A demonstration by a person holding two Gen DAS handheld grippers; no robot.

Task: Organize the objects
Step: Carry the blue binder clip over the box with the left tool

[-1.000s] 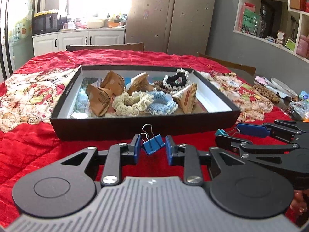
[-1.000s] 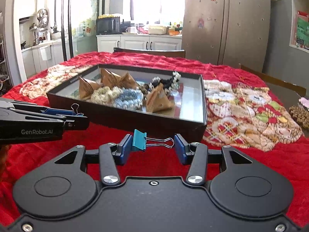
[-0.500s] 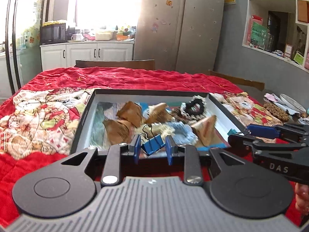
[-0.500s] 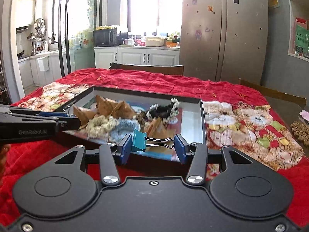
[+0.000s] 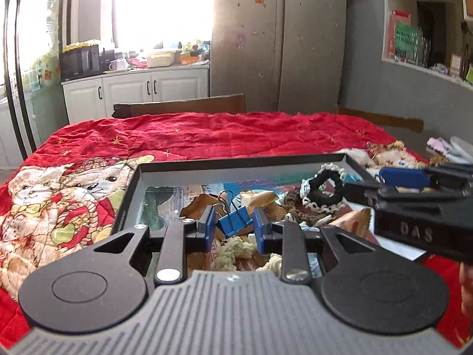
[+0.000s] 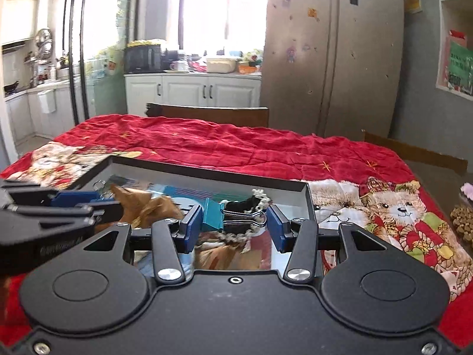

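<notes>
- Left wrist view: low over the tray's (image 5: 242,162) near-left edge, facing the kitchen.
- Right wrist view: beside it, same heading; both share the tray (image 6: 207,174) and red quilt (image 6: 236,145).

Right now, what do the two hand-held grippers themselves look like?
Both are matte black plastic. The left hand-held gripper and the right hand-held gripper have blue finger pads, silver pivot screws and round discs on either side. The left has a ribbed grey body. The right's side reads DAS.

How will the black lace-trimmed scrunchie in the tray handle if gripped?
The black scrunchie looks like soft gathered fabric, so probably floppy and squashes flat when gripped. Likely very light. Its lace trim may snag on neighbouring items crowded against it in the tray.
</notes>
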